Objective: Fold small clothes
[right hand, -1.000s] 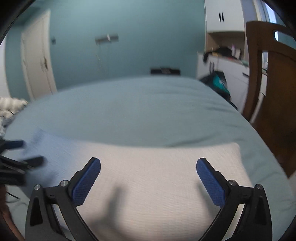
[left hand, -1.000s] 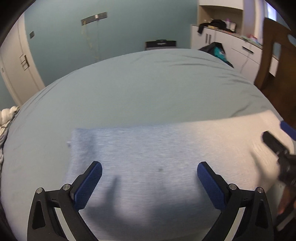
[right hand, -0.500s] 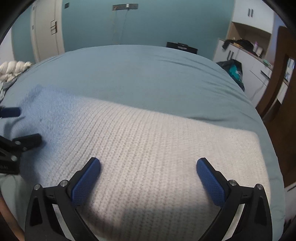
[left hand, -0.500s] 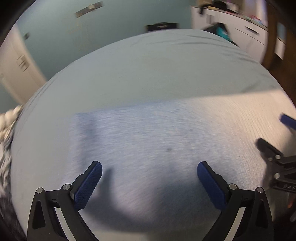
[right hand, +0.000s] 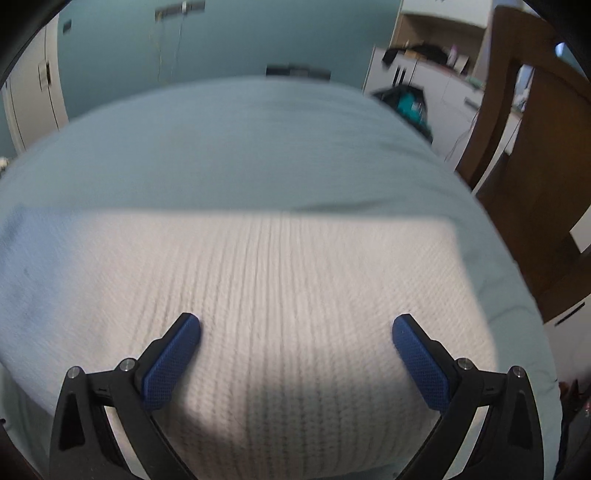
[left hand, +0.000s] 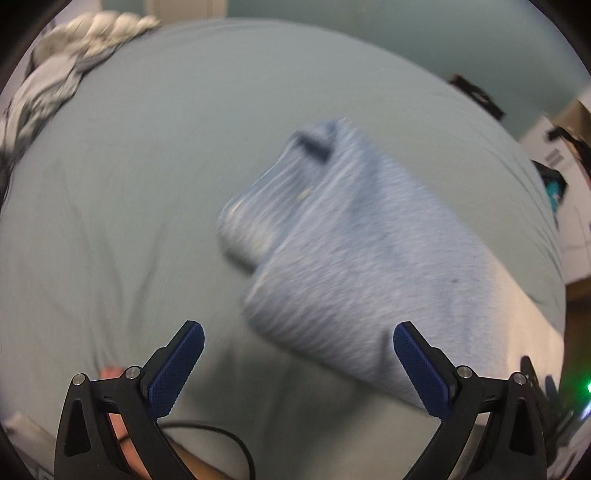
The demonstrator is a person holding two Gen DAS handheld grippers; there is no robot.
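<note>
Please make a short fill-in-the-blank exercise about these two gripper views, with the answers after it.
1. Both the left gripper and the right gripper have their jaws ____.
2. The knitted garment lies on a ____.
3. The finger pads are ____ in colour.
4. Neither gripper holds ____.

Answers: open; bed; blue; anything

A bed (right hand: pixel 229 147) under a pale teal sheet fills most of both views, with a teal wall (right hand: pixel 240 33) behind it and a white door (right hand: pixel 33 96) at the far left. To the right stand white cabinets (right hand: pixel 436 85) with clutter on top and a brown wooden chair (right hand: pixel 535 177); a dark bag with a turquoise patch (right hand: pixel 406 103) lies by the cabinets. A bright patch of light crosses the near end of the bed, and in the blurred left wrist view a rumpled grey and white heap (left hand: pixel 62 70), perhaps bedding, lies at the bed's far left corner.
</note>
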